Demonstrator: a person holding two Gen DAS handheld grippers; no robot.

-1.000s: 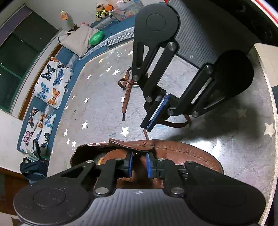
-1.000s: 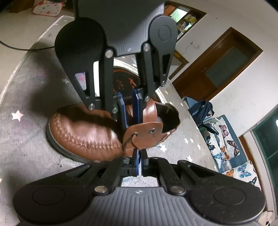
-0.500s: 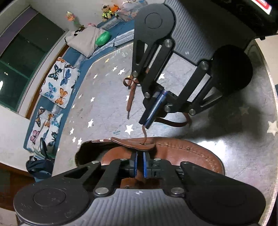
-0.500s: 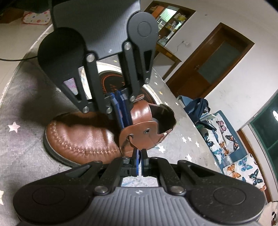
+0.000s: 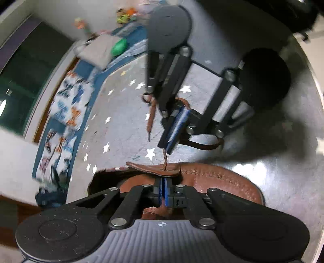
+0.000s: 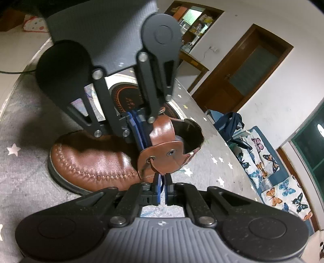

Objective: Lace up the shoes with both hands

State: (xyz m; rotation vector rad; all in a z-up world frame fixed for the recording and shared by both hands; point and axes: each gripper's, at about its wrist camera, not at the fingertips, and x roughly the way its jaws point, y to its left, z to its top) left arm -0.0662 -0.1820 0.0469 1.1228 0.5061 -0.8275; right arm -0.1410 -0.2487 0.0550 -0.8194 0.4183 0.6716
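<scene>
Left tool (image 5: 163, 183) just closed on the brown shoe's (image 6: 91, 159) flap, right tool (image 6: 161, 183) clamped on the lace (image 5: 165, 159)

Blurred by motion: cushions (image 5: 66, 113) and toys (image 5: 123, 17) beyond the table's (image 5: 283, 182) far-left edge.

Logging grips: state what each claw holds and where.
Right claw pinches the brown shoelace just outside the eyelet flap. Left claw, just closed, sits shut behind that flap; any hold is hidden.
</scene>
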